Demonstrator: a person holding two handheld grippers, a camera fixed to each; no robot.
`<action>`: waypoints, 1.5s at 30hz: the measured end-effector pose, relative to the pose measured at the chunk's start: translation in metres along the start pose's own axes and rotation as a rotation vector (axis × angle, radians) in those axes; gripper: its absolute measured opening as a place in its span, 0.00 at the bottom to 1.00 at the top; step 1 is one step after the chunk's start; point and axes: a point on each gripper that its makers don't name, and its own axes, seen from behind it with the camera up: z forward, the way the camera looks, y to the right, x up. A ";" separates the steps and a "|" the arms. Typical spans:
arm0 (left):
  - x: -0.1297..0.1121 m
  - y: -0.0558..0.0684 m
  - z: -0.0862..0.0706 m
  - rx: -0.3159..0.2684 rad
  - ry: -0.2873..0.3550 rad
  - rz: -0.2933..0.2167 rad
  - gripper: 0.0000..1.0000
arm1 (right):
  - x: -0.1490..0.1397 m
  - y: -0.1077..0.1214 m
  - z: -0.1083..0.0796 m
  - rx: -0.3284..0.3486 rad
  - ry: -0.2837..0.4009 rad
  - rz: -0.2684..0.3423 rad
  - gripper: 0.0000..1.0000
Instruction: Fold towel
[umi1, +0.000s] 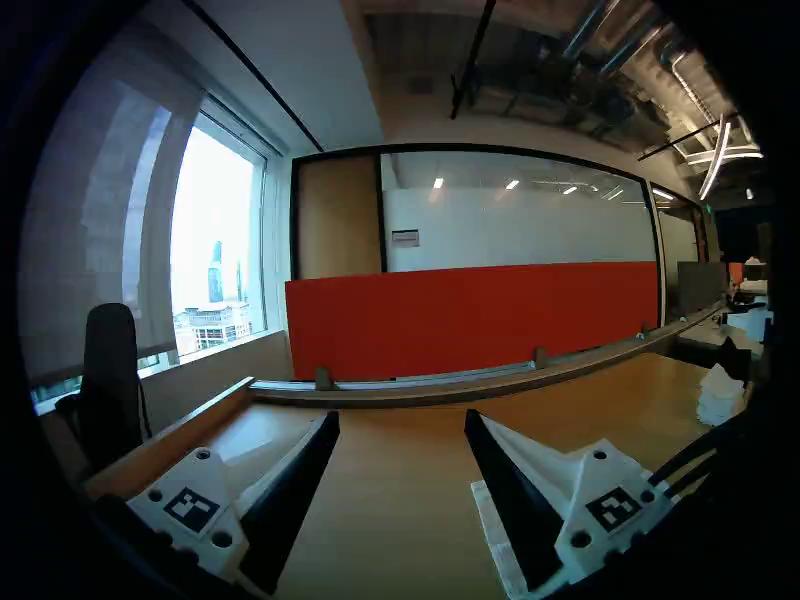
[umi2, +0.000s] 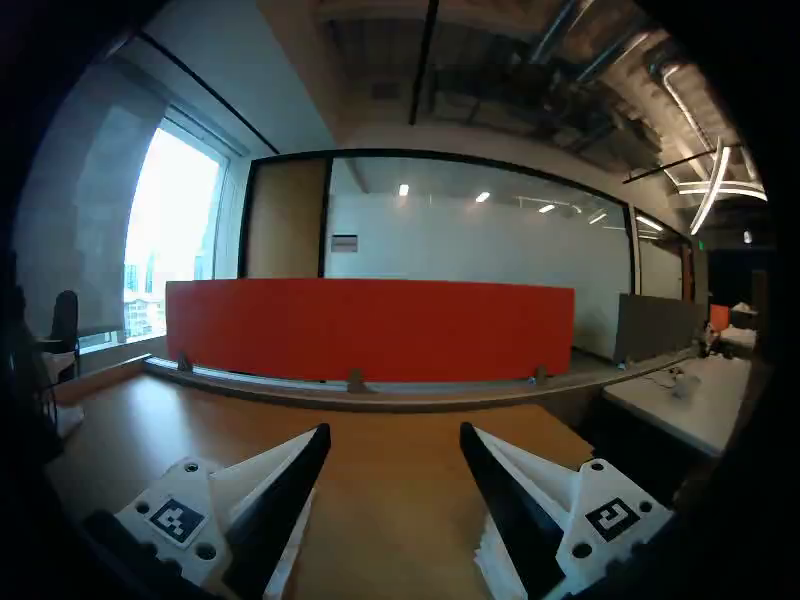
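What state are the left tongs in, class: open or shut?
Open. The left tongs have their black-padded white fingers wide apart, with the light-brown wooden desk showing between them and nothing gripped.

A wooden surface (umi1: 400, 480) runs to a red divider screen (umi1: 470, 315) along its far edge — behind it, a glass-walled room (umi1: 520, 215). Daylight floods a window (umi1: 210, 250) past the left edge, by a black chair (umi1: 108, 375); bare pipes (umi1: 600, 45) run overhead.
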 end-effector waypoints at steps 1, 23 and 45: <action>0.005 0.001 0.000 -0.001 0.000 0.001 0.93 | 0.004 0.000 -0.001 0.000 -0.003 -0.002 1.00; 0.066 0.008 -0.005 -0.044 -0.025 0.025 0.93 | 0.054 -0.017 -0.022 0.041 -0.018 -0.022 1.00; 0.032 0.034 -0.019 -0.245 -0.190 0.114 0.93 | 0.014 -0.043 -0.019 0.199 -0.175 -0.223 1.00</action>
